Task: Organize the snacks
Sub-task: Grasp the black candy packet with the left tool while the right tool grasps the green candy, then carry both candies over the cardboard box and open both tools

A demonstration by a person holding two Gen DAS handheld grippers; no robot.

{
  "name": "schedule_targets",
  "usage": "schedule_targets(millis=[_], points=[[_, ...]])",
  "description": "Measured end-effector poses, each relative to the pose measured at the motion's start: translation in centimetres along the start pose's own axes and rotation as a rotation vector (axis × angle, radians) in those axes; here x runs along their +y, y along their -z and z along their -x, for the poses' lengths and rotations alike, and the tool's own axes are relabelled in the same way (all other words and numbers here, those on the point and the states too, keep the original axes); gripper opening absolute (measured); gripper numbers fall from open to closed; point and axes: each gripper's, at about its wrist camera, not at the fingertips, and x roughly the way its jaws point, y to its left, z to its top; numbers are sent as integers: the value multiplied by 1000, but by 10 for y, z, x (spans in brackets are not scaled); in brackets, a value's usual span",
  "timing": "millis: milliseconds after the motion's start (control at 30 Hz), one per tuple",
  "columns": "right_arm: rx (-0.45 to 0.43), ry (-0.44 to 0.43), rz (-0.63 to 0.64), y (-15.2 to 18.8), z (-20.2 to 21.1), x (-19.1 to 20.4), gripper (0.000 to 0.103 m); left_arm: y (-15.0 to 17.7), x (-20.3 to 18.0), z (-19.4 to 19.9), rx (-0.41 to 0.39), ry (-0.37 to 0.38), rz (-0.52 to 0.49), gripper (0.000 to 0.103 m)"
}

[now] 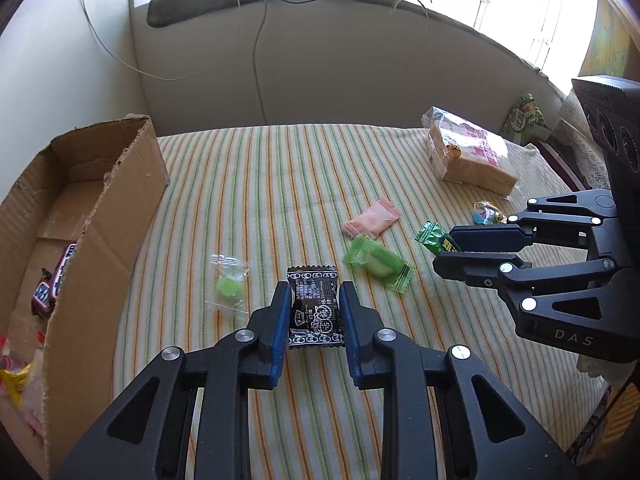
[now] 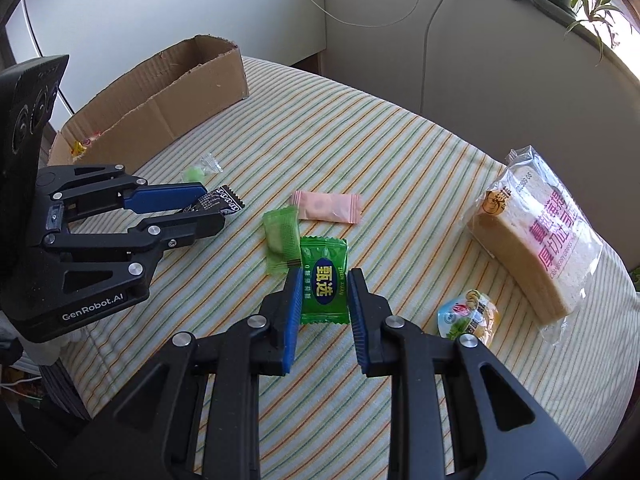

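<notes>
Snacks lie scattered on the striped cloth point(image 1: 280, 184) beside the cardboard box point(image 1: 120, 216): your left gripper point(image 1: 313, 300) clamps the black sachet point(image 1: 316, 304), your right gripper point(image 2: 324, 294) the green candy point(image 2: 324, 284). Both look light, crinkly, slippery; pinch their flat middles.

Bare striped cloth point(image 1: 260, 184) lay open to you through the middle of the left wrist frame, up to the far wall. At frame left the cardboard box point(image 1: 120, 200) walled that side. Centre-right, the pink packet point(image 1: 372, 222) and pale green packet point(image 1: 378, 262) lay close together; the bread bag point(image 1: 468, 156) blocked upper right.
</notes>
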Motion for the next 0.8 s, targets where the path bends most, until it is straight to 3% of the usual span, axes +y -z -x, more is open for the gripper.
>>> schedule_targets(millis=[400, 800], points=[[-91, -33, 29, -40, 29, 28, 23, 0, 40, 67, -115, -42, 61, 23], [-122, -98, 95, -100, 15, 89, 23, 8, 102, 105, -168, -135, 138, 23]])
